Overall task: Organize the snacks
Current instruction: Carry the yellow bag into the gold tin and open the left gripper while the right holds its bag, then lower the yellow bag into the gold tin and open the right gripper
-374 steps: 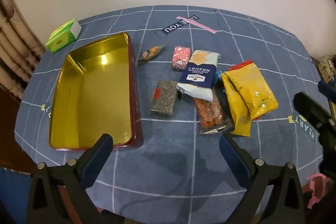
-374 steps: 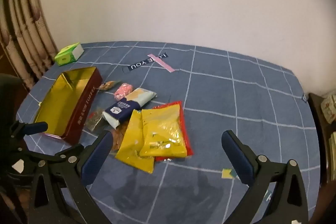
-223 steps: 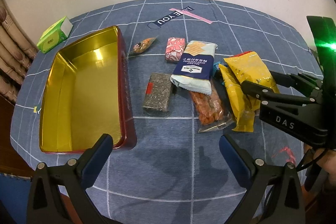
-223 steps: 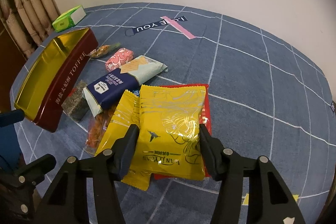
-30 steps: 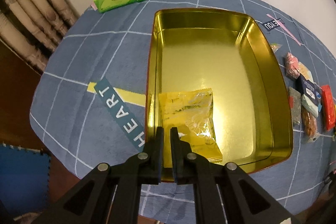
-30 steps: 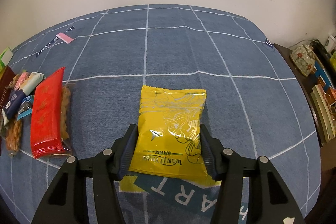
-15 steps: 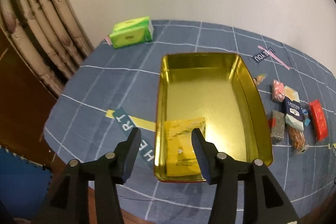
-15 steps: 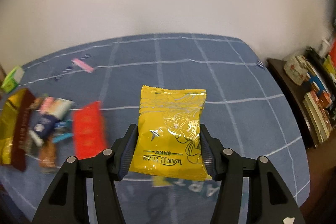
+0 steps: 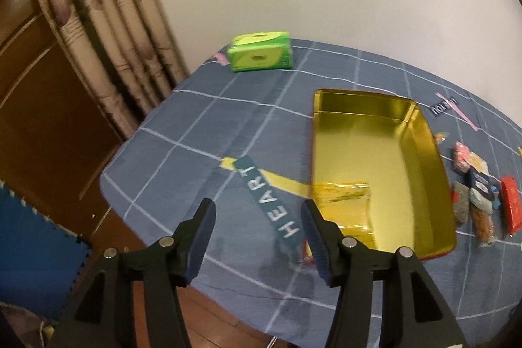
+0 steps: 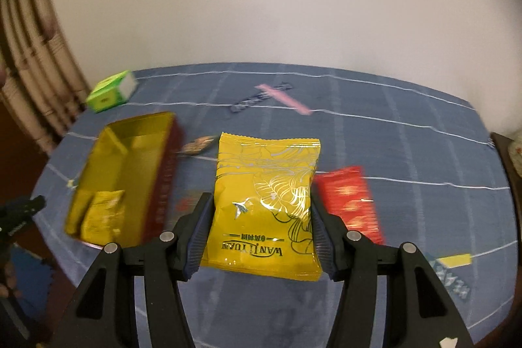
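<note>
- Two blue-padded fingers of the right gripper are pressed against the side edges of a yellow snack bag, which is held flat and clear of the blue checked tablecloth.
- Nothing is held by the left gripper; its jaws are opening, with only cloth and the printed "HEART" strip seen between them.
- One matching yellow packet is already lying in the near end of the gold tin; the rest of the tin floor is bare.
- Beyond the right fingers, the tin is seen to the left and slightly below the held bag, with a red packet on the cloth just to the right of the bag.
- Several small snacks are left in a row on the cloth beside the tin's far long wall, and a green tissue pack stands well apart near the curtain.
- The step in hand is judged to be the carrying of the held bag to the tin.
- The bag should be kept level and brought over the bare part of the tin floor, beside the first packet, not on top of it.
- The grip should be released only when the bag is low inside the walls, so that it is not caught on the rim.
- The left gripper is best kept clear of the tin's mouth meanwhile.
</note>
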The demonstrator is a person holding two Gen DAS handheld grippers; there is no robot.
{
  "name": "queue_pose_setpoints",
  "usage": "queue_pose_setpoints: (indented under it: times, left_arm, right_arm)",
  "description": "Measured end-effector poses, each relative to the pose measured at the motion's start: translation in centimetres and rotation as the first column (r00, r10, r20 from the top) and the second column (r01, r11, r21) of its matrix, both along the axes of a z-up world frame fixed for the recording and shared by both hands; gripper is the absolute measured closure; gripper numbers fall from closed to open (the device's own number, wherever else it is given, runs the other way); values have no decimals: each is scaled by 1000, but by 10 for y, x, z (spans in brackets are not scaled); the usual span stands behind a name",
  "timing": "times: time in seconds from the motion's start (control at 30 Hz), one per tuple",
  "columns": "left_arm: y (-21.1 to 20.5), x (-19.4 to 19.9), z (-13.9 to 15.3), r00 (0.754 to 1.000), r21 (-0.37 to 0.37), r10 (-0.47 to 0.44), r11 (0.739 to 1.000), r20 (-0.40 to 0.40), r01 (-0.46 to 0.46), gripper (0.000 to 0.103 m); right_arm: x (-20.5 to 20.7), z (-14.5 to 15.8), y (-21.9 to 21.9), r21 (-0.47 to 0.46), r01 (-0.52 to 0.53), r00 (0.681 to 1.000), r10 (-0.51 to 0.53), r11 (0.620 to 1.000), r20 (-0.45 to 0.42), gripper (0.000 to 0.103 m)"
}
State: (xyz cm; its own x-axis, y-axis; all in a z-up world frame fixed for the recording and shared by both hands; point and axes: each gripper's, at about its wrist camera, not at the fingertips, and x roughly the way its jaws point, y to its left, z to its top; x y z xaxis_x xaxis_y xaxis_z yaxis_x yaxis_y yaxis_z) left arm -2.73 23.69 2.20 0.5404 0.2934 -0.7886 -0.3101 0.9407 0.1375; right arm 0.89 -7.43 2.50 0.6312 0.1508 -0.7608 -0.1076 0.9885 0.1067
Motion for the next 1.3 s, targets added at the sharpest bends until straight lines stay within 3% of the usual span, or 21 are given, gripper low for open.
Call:
queue_pose_setpoints:
  times: [0.27, 0.53, 0.9, 1.3]
  left_arm:
    - [26, -13, -14, 997, 12, 71, 997, -24, -70, 47]
    - [40, -19, -23, 994, 5, 103, 995, -32, -103, 47]
    - [60, -17, -34, 985, -41, 161, 986, -54, -163, 47]
    - [61, -18, -35, 983, -42, 174, 983, -57, -176, 47]
  right_arm:
    - [3, -4, 81, -25, -127, 992, 127, 992, -12, 50]
    - [14, -20, 130, -67, -175, 984, 172, 982, -49, 50]
    - [28, -38, 164, -105, -220, 973, 210, 970, -92, 50]
    - [37, -57, 170, -119, -221, 969, 204, 968, -139, 50]
